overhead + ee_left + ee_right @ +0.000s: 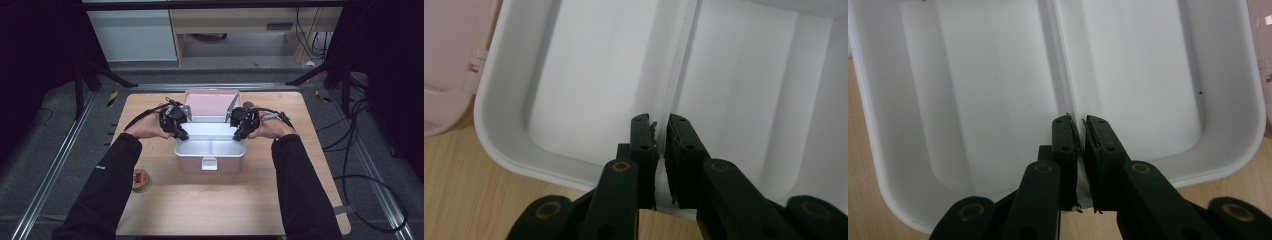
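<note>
Gripping white tray, two compartments, centre divider

Both forearms in long black sleeves; small white mark on the left sleeve. Left gripper and right gripper — black bodies, grey plates on top, black cables trailing. Jaws matte black, flat-linked, with brass-ringed pivots — small screws near the tips.

We see a roll of tape lying on the wooden table, with loose cables trailing over the floor.
</note>
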Demonstrator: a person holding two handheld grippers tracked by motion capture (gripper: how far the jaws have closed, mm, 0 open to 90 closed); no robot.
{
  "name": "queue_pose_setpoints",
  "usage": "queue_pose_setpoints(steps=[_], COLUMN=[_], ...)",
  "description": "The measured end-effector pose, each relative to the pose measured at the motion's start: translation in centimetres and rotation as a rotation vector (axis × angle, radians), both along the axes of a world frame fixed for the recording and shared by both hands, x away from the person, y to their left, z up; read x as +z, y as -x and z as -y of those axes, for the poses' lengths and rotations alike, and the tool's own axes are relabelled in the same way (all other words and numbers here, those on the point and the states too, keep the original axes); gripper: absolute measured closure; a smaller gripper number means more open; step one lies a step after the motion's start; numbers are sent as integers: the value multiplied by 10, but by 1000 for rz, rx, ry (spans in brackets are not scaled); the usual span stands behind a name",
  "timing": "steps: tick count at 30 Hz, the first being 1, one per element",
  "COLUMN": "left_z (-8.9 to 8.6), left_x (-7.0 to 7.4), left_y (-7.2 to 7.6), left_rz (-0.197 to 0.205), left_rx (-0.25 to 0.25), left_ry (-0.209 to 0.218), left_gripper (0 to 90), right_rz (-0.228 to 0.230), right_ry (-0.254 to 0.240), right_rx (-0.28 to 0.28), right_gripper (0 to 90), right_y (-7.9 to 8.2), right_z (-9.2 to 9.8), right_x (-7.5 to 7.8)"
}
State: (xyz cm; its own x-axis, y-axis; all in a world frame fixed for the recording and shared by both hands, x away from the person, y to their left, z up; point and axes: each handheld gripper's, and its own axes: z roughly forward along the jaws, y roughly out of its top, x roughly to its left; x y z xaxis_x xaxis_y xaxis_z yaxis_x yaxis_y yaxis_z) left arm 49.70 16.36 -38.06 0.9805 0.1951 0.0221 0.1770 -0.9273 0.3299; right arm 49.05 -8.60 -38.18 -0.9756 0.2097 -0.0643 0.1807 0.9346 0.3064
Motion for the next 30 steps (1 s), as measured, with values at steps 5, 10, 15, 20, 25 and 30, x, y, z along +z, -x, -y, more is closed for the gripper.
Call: queue_pose_setpoints(steps=[5, 10, 15, 20, 25, 30], left_z=[7, 13, 9, 6, 4, 4], left_x=[2, 6, 13, 32, 59, 72], left_y=[-1, 0, 3, 9, 24, 50], left_rz=[-2, 8, 31, 73, 114, 115], left_rx=[-32, -55, -60, -62, -75, -109], left_ry=[-66, -114, -84, -73, -58, -61], left_gripper=[836, 848, 858, 859, 858, 865], right_rz=[-2, 10, 35, 77, 119, 119], right_ry=[1, 5, 5, -11, -15, -5], right_rx=[9, 19, 31, 37, 51, 70], right_gripper=[839, 846, 857, 859, 865, 873], right_y=[-1, 1, 4, 10, 23, 50], right_z=[0, 1, 2, 2, 2, 2], right_x=[0, 2, 10, 26, 53, 72])
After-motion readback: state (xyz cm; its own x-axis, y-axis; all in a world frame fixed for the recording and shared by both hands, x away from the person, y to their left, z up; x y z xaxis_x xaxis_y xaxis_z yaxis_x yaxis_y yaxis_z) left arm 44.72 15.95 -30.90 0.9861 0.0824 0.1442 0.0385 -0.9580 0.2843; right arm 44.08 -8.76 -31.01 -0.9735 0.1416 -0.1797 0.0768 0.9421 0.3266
